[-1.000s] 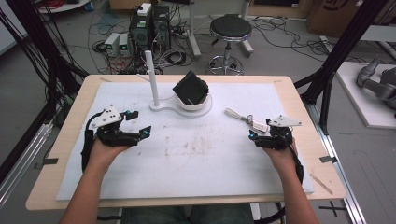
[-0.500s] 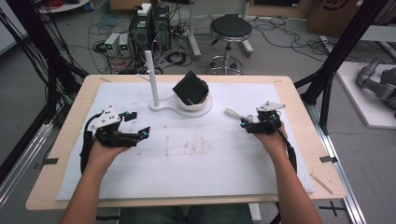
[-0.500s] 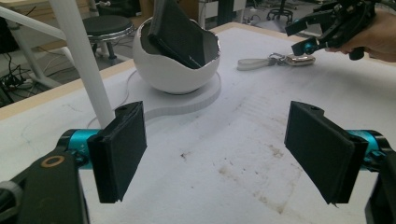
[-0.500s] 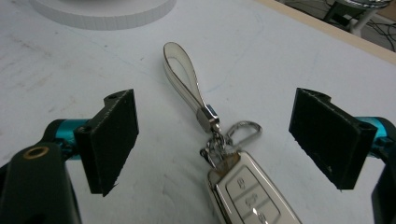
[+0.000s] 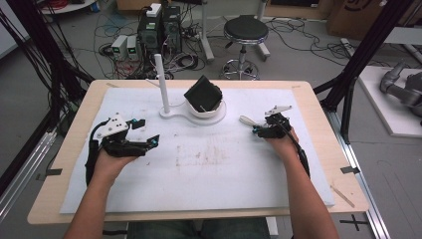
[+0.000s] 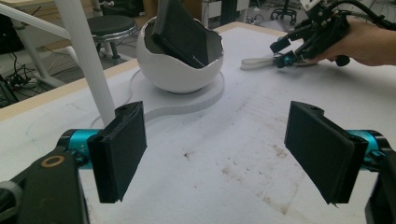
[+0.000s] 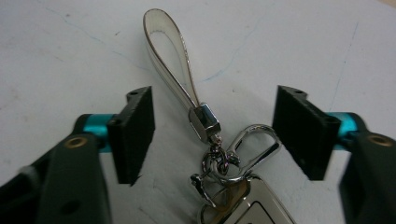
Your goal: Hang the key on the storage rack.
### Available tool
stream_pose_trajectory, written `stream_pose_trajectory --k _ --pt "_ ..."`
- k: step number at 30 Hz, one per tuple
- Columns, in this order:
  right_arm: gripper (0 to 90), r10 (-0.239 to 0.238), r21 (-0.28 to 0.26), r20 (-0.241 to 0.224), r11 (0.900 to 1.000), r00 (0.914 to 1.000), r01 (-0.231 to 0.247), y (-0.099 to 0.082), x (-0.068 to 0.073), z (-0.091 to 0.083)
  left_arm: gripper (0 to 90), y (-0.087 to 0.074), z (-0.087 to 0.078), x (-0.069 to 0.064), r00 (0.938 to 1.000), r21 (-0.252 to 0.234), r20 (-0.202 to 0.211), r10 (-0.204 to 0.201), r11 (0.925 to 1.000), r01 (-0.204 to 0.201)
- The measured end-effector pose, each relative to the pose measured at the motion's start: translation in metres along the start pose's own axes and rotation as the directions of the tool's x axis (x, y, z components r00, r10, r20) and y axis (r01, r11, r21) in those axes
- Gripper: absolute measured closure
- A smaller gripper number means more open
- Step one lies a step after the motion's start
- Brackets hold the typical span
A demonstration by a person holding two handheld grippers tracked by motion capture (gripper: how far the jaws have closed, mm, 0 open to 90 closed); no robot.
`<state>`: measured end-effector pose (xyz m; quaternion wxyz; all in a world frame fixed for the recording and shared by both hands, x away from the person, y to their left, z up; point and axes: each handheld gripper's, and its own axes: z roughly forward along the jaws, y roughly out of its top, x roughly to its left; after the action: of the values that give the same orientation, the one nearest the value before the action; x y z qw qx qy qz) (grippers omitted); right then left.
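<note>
White matting covers the wooden table point(image 5: 318, 107), with cables, a stool and equipment on the floor beyond its far edge. At the far centre stands a white stand point(image 5: 191, 112) with an upright post point(image 5: 161, 82) and a bowl-shaped cup point(image 6: 180, 65) that holds a black flat object point(image 5: 203, 93) tilted on edge.

My right gripper point(image 5: 259, 128) lies at the right of the mat, jaws parted wide with nothing between the pads but air. In the right gripper view the key fob point(image 7: 247, 205) lies between and just below the jaws, its metal clasp point(image 7: 243, 154) and ring linked to a white loop strap point(image 7: 170, 60) that runs away from me along the mat; in the high view the strap point(image 5: 247, 119) points left toward the stand. Nothing is gripped yet.

My left gripper point(image 5: 144, 142) rests at the left of the mat, jaws likewise wide and empty, aimed toward the stand.

I judge the step in hand to be taking up the key fob. To do it well, I would centre the jaws over the metal ferrule point(image 7: 204, 122) where strap meets ring, lower until the pads nearly touch the mat, then close squarely. A grip on the loose rings risks slipping; a grip on the limp strap would leave the fob swinging.
</note>
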<state>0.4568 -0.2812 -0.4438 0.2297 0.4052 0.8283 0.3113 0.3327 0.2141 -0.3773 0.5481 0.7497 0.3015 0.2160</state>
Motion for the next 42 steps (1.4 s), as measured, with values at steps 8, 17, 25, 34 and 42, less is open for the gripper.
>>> stream_pose_trajectory --k 8,17,25,34,42 --pt "66.6 -0.023 0.041 -0.064 0.9988 0.9977 0.026 0.002 0.004 0.0 20.8 0.0 0.002 -0.002 1.0 0.009 0.002 0.002 1.0 -0.002" --pt "79.3 -0.026 0.043 -0.069 0.9986 0.9972 0.029 0.002 0.011 -0.001 20.8 0.001 -0.001 -0.003 1.0 -0.002 0.002 0.005 1.0 -0.005" --pt "79.5 -0.029 0.03 -0.089 0.9991 0.9956 0.032 0.002 0.01 -0.009 20.9 0.0 0.0 -0.001 1.0 0.004 -0.002 0.005 1.0 -0.005" --pt "79.5 0.005 -0.158 -0.095 0.9872 0.9955 -0.02 0.012 0.009 -0.048 20.9 0.004 -0.005 -0.002 0.9999 -0.007 -0.008 0.014 0.9999 -0.014" --pt "79.5 -0.056 -0.282 -0.107 0.9593 0.9927 0.024 0.036 0.022 -0.081 20.8 0.006 -0.014 -0.004 0.9995 -0.005 -0.017 0.028 0.9996 -0.028"
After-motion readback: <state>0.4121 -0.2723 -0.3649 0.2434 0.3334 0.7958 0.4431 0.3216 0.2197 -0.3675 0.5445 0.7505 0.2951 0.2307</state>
